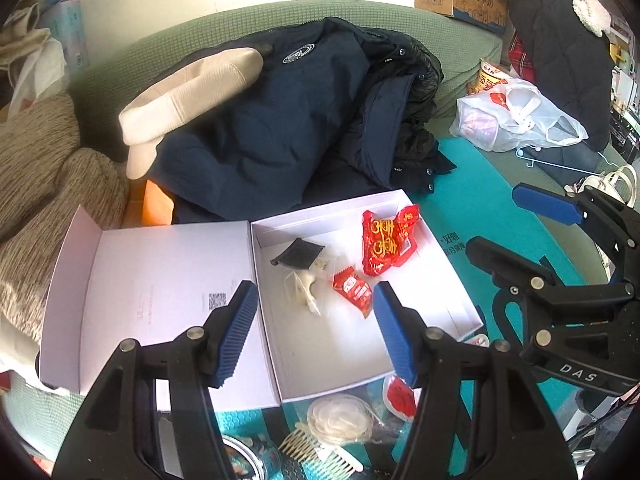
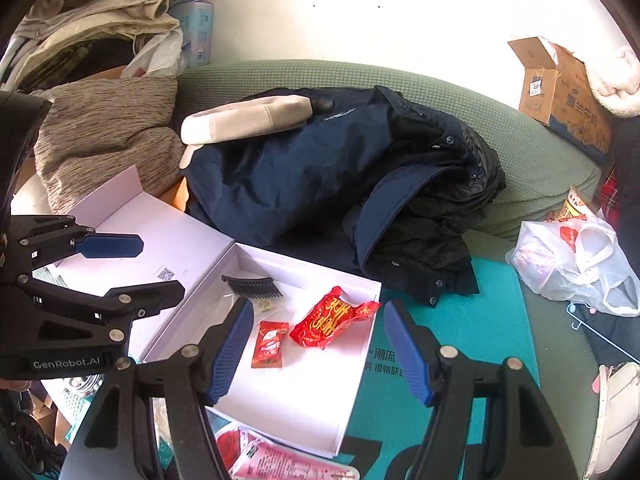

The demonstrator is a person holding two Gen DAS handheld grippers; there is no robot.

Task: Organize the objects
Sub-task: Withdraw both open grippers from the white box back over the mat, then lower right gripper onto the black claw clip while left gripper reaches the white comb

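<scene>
A white box (image 1: 328, 360) lies with its lid (image 1: 160, 280) folded back on a teal mat. Inside it are a black comb (image 1: 298, 258), a large red candy packet (image 1: 386, 246), a small red sachet (image 1: 354, 286) and a clear wrapper (image 1: 304, 286). My left gripper (image 1: 316, 332) hovers open above the box's front half, nothing between its blue pads. My right gripper (image 2: 320, 354) is open and empty too, over the same box (image 2: 300, 400), with the comb (image 2: 252, 286), the red packet (image 2: 332, 318) and the sachet (image 2: 269, 344) ahead of it. Each gripper shows in the other's view: right gripper (image 1: 520, 228), left gripper (image 2: 136, 268).
Loose items lie in front of the box: a cream comb (image 1: 320, 452), a white round piece in plastic (image 1: 340, 420), a tin (image 1: 244, 460), a pink packet (image 2: 288, 460). Behind the box, a navy jacket (image 1: 280, 120) is heaped on a green sofa. A plastic bag (image 1: 516, 120) sits at right.
</scene>
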